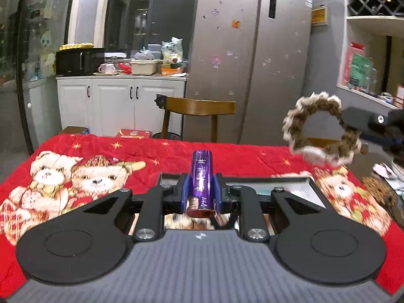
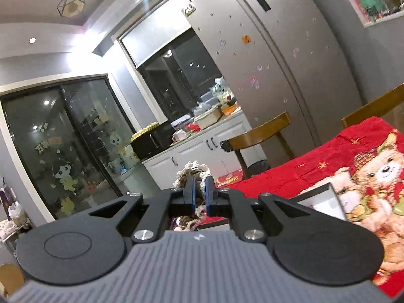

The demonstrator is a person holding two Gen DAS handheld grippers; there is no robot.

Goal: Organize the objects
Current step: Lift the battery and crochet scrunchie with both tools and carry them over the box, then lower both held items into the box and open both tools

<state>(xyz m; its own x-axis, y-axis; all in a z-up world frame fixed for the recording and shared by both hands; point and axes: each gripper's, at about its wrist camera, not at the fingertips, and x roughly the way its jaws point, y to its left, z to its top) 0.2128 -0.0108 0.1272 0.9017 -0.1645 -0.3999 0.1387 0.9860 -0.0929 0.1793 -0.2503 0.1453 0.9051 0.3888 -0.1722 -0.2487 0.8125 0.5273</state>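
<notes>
Left gripper (image 1: 201, 189) is clamped on a purple lighter (image 1: 201, 176), blue pads pressing both its sides; the lighter stands along the fingers, red-brown metal head at the near end, body pointing far. White vertical Chinese characters run down the lighter body, too blurred to read.

Right gripper (image 2: 199, 197) is pinched tight on a brown-and-cream crocheted scrunchie (image 2: 192, 174), which bunches up just past the blue pads. In the left wrist view the same scrunchie (image 1: 319, 128) hangs as an open ring from the right gripper (image 1: 353, 123) at far right, lifted clear of the table and motion-blurred.

Below the left gripper sits an open grey box (image 1: 298, 179) on a red teddy-bear tablecloth (image 1: 101, 156); the box contents are unclear. In the right wrist view the box (image 2: 325, 194) lies just right of the fingers.

Past the table's far edge there is a red carton (image 1: 133, 133) with gold print, unreadable, and a wooden chair (image 1: 199, 108).

Farther back stand white cabinets (image 1: 113, 98) with a black microwave (image 1: 79, 61), a mug (image 1: 107, 68) and cluttered tubs and bags. To the right is a silver two-door fridge (image 1: 252, 50) with small stickers and a blue label near its top, text illegible. Far left in the right wrist view a glass door (image 2: 63, 139) carries cartoon stickers and orange characters, not legible.
</notes>
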